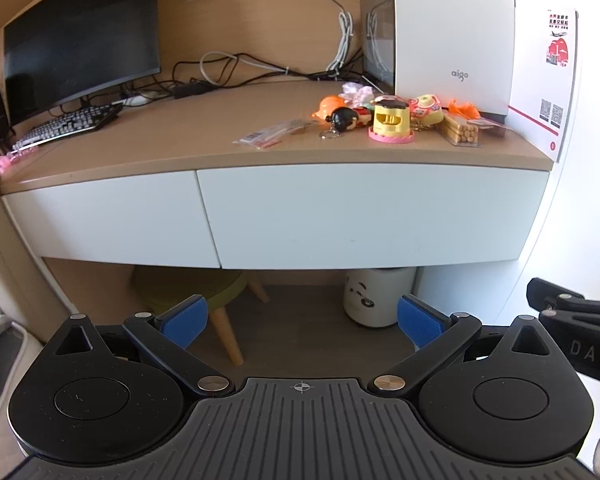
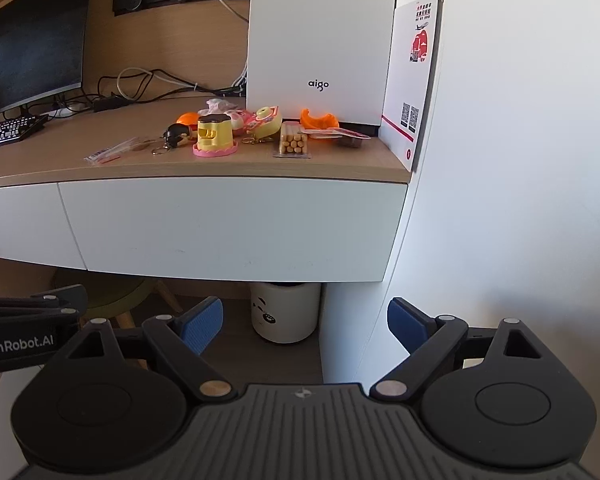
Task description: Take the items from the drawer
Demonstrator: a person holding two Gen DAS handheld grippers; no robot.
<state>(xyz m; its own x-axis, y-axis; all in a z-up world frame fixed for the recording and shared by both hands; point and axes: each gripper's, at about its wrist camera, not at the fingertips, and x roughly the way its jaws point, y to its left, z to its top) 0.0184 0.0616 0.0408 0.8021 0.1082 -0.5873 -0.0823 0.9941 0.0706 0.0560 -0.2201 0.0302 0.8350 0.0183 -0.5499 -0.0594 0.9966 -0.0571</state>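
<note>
The white right-hand drawer (image 1: 372, 216) (image 2: 228, 228) under the wooden desk top is closed, its front flush with the left drawer (image 1: 108, 220). Small items lie on the desk above it: a yellow toy on a pink base (image 1: 392, 122) (image 2: 215, 135), a black-haired figure keychain (image 1: 346, 119), a clear pack of biscuit sticks (image 1: 460, 132) (image 2: 293, 142), an orange piece (image 2: 319, 120) and a flat plastic packet (image 1: 274, 134). My left gripper (image 1: 302, 320) hangs open in front of and below the drawer, nothing between its blue pads. My right gripper (image 2: 305, 326) is likewise open and empty, beside the left one.
A white computer case (image 1: 454, 32) (image 2: 320, 40) and a leaning card (image 2: 414, 76) stand at the desk's right end against a white wall. A monitor (image 1: 80, 36), keyboard (image 1: 66, 126) and cables sit left. Under the desk are a white bin (image 2: 286, 312) and a green stool (image 1: 188, 288).
</note>
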